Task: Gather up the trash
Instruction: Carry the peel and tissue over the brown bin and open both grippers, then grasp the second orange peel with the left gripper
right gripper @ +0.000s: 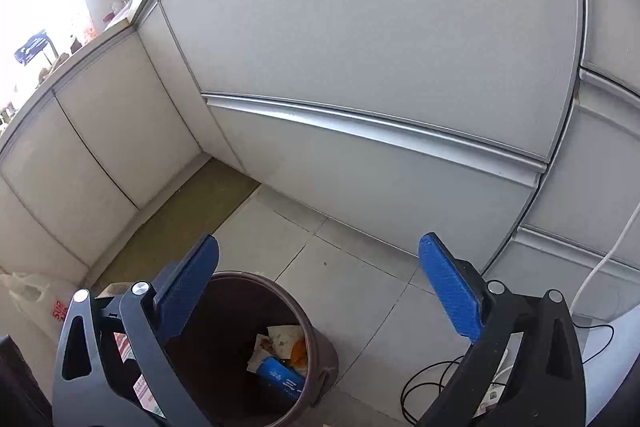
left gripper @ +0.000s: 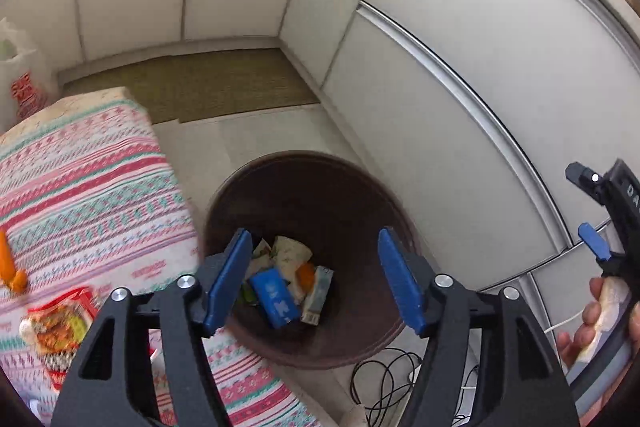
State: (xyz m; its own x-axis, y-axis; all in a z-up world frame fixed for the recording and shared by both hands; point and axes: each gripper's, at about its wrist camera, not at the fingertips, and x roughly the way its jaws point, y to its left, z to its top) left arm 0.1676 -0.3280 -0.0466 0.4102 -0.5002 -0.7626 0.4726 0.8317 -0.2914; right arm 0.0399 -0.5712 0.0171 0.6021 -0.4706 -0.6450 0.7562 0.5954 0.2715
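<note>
Several wrappers already sit in the brown bin [left gripper: 308,259]: blue packet [left gripper: 276,297], crumpled paper [left gripper: 290,251], small carton [left gripper: 318,293]. One red snack packet [left gripper: 60,327] is left on the patterned tablecloth [left gripper: 92,187], just left of the bin. Probably light, thin and crinkly, likely slippery; pinch a raised edge, not the flat middle. Left gripper [left gripper: 316,279] hangs above the bin, wide open, holding nothing. Right gripper [right gripper: 320,295] likewise spread and unloaded, near the bin by the cabinets [right gripper: 360,67].
</note>
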